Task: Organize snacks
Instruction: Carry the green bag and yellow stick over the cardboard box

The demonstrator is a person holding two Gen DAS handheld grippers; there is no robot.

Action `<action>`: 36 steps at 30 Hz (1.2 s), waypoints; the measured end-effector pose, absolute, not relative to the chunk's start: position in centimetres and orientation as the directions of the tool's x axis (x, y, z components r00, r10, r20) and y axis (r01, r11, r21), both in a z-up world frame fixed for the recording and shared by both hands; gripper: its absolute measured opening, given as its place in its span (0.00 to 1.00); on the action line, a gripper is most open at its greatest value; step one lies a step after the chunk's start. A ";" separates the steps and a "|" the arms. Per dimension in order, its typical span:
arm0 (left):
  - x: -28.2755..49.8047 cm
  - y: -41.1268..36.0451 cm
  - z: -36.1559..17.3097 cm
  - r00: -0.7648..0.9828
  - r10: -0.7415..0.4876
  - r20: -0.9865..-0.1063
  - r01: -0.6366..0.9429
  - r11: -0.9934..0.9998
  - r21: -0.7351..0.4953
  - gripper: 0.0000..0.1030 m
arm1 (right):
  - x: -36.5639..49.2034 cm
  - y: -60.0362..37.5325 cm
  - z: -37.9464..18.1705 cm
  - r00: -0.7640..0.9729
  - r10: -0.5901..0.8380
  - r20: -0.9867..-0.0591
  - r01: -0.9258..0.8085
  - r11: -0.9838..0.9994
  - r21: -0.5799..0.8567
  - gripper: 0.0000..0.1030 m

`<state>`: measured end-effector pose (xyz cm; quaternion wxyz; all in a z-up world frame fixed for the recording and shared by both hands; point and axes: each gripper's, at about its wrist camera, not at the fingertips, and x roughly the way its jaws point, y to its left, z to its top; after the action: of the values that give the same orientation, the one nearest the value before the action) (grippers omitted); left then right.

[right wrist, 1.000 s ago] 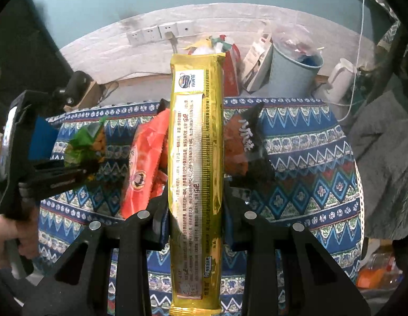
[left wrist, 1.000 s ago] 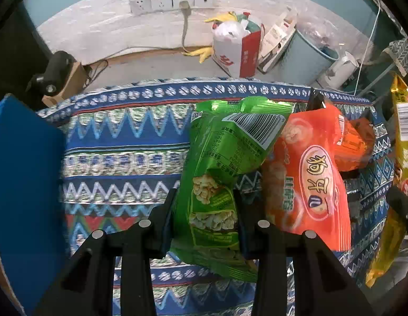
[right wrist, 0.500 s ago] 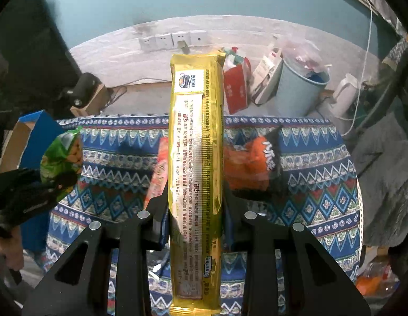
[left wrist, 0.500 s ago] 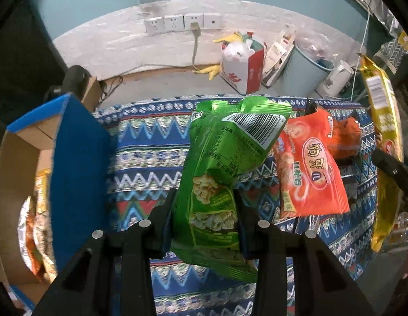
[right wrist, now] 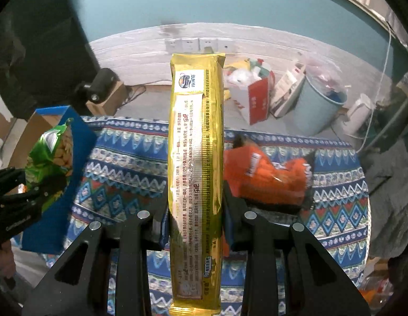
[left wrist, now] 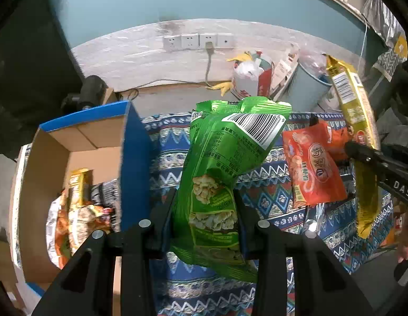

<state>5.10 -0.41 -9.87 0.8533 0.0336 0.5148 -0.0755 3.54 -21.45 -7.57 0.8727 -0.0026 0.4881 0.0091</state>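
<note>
My left gripper (left wrist: pixel 204 210) is shut on a green snack bag (left wrist: pixel 225 158) and holds it upright above the patterned cloth, just right of a blue cardboard box (left wrist: pixel 135 163) that holds several snack packs (left wrist: pixel 80 210). My right gripper (right wrist: pixel 196 210) is shut on a long gold snack pack (right wrist: pixel 196 158), held upright; it also shows at the right of the left wrist view (left wrist: pixel 349 105). An orange-red snack bag (left wrist: pixel 312 168) and an orange bag (right wrist: pixel 272 179) lie on the cloth. The left gripper with the green bag (right wrist: pixel 51 155) shows at the left of the right wrist view.
The patterned blue cloth (right wrist: pixel 125 163) covers the table. Behind it on the floor stand a red-and-white box (right wrist: pixel 254 100), a light blue bin (right wrist: pixel 317 108) and a white kettle (right wrist: pixel 359 113). Wall sockets (left wrist: pixel 198 40) are on the back wall.
My left gripper has moved left with the green bag, so the open blue box and its contents have come into view. My right gripper has kept the gold pack and shifted left too.
</note>
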 end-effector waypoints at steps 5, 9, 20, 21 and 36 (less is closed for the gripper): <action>4.4 1.3 -8.8 0.477 -0.101 -0.873 0.153 0.988 -0.030 0.38 | 4.2 -18.9 -7.2 0.524 0.045 -0.851 -0.053 0.998 0.020 0.29; 3.8 2.6 -8.1 0.493 -0.099 -0.864 0.144 0.989 -0.031 0.38 | 4.9 -16.5 -6.7 0.527 0.072 -0.847 -0.086 0.996 0.031 0.29; 2.8 7.8 -7.1 0.511 -0.096 -0.854 0.080 0.995 -0.064 0.38 | 6.1 -9.9 -6.0 0.520 0.139 -0.843 -0.187 0.981 0.046 0.29; 2.8 8.4 -7.0 0.512 -0.093 -0.854 0.070 0.995 -0.067 0.38 | 6.2 -9.5 -6.0 0.518 0.144 -0.843 -0.195 0.980 0.047 0.29; 2.0 14.4 -7.4 0.508 -0.032 -0.861 -0.050 0.997 -0.066 0.38 | 7.5 -0.8 -5.6 0.486 0.257 -0.835 -0.319 0.942 0.104 0.29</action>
<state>2.02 14.41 -7.43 0.8675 -0.0410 0.4958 0.0052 7.47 -0.76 -5.61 0.8613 -0.0327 0.4787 0.1671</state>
